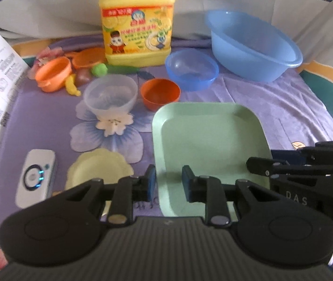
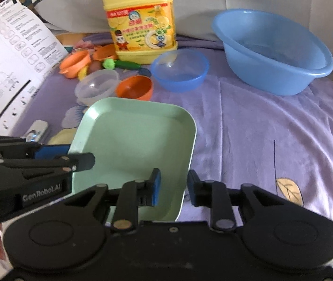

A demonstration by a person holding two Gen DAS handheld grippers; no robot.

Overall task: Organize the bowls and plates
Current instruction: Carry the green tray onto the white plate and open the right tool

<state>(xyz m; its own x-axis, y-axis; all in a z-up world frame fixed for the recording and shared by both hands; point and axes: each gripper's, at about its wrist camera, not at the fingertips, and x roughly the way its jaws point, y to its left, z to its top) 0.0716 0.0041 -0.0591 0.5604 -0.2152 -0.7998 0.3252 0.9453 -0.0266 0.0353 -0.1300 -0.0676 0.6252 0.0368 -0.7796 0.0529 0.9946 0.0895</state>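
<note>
- Green square plate (image 1: pixel 210 140) sits at six o'clock, its left rim clamped by the left gripper (image 1: pixel 168 182), its right rim by the right gripper (image 2: pixel 173 186)
- Unstacked at twelve o'clock: clear bowl (image 1: pixel 110 93), orange bowl (image 1: pixel 160 92), blue bowl (image 1: pixel 192 69); sorting looks barely begun

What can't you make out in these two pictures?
- Left wrist view: near edge of the green plate hidden behind the left gripper.
- Right wrist view: pale yellow plate mostly covered by the green plate and left gripper.
- Both views: print on the paper sheet too blurred to read.
- Left wrist view: top of the detergent jug cut off by the upper edge.
</note>
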